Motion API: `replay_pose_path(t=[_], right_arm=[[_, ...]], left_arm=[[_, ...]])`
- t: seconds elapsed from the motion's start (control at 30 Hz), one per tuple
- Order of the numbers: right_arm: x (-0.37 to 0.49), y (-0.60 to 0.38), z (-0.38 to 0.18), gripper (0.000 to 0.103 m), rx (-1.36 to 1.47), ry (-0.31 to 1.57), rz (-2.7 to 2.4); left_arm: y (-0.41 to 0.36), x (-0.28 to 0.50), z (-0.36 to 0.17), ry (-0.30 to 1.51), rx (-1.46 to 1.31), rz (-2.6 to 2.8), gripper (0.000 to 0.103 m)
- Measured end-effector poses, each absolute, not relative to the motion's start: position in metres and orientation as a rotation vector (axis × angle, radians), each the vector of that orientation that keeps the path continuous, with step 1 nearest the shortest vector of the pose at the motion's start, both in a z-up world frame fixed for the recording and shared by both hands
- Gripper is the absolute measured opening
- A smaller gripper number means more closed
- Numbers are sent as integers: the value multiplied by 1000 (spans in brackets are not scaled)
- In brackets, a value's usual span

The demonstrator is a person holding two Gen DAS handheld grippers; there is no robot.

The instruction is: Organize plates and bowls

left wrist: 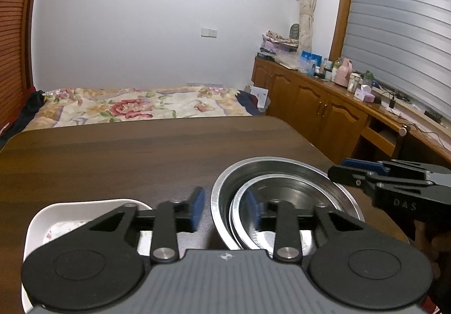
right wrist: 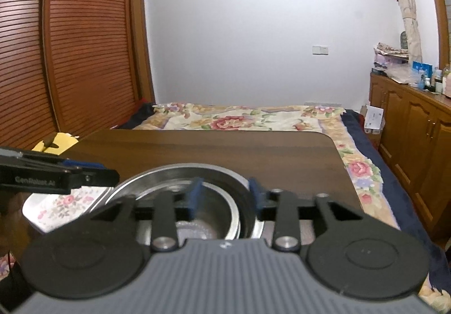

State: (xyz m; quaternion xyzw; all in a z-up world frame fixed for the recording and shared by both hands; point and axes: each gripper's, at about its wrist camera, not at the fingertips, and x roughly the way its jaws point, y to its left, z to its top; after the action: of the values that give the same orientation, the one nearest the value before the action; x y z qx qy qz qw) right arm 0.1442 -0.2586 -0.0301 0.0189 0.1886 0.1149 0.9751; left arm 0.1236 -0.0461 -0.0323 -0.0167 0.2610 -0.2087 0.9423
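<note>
- Two steel bowls nested on the dark wooden table [left wrist: 141, 150]: large steel bowl [left wrist: 282, 166] holding the small steel bowl [left wrist: 290, 187], pushed toward its left side.
- White floral plate [left wrist: 56, 218] just left of the bowls, flat on the table (pink flower print clearer in the right wrist view [right wrist: 64, 201]).
- Left gripper [left wrist: 225, 207] wide open, gripping nothing, straddling the large bowl's left rim: one blue pad outside, one inside.
- Right gripper [right wrist: 224, 195] parted too, empty, poised over the bowls' right rim [right wrist: 242, 181].
- Floral bedspread [right wrist: 239, 119] beyond the table.
</note>
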Motion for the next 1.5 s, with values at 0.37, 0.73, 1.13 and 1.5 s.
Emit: replay_pose_path(t=[0.37,0.73,1.13,1.5], right_arm=[[140,-266,-37,88,68,351,168],[139,-260,-59,103,57,354,145],[140,-260,-61,103,105,376,174],[144,-259,-65,87,155,414,213]], left_arm=[[-42,112,-37,450,-25,-391,98],[-55,113,-52,480,17,-408,98],[-57,116,-52,508,26,-435,71],[-61,119,-55,574,24,-438,54]])
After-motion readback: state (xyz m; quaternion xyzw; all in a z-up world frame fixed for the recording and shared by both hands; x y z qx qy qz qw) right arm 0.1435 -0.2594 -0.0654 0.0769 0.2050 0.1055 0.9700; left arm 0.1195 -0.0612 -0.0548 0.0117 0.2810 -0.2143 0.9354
